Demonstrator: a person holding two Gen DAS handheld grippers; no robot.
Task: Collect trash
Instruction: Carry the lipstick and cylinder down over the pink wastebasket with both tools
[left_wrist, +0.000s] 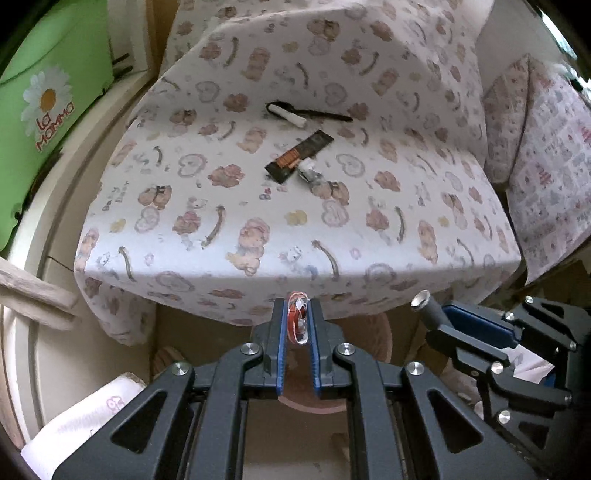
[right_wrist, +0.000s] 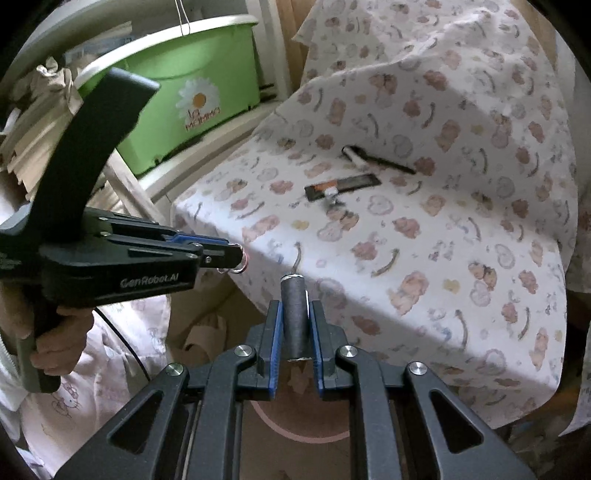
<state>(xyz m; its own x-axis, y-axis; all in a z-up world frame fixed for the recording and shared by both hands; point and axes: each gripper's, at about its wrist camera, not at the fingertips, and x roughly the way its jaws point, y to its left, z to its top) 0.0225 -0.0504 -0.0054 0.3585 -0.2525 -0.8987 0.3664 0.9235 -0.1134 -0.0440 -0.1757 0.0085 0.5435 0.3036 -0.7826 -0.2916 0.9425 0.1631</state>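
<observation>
My left gripper (left_wrist: 297, 314) is shut on a crumpled red and clear wrapper (left_wrist: 297, 321), held off the front edge of the cloth-covered table (left_wrist: 258, 229). It also shows in the right wrist view (right_wrist: 236, 258). My right gripper (right_wrist: 295, 314) is shut on a dark grey tube (right_wrist: 294, 314), also below the table's front edge, and shows at the right of the left wrist view (left_wrist: 428, 306). On the table lie a black and orange wrapper (left_wrist: 299, 155), a small clear wrapper (left_wrist: 310, 173) and a black plastic spoon with a white roll (left_wrist: 295, 114).
A green tub (left_wrist: 55, 92) with a daisy label stands on a shelf to the left of the table. A patterned pillow (left_wrist: 546, 158) lies at the right. A round pinkish container (right_wrist: 299, 413) sits on the floor below both grippers.
</observation>
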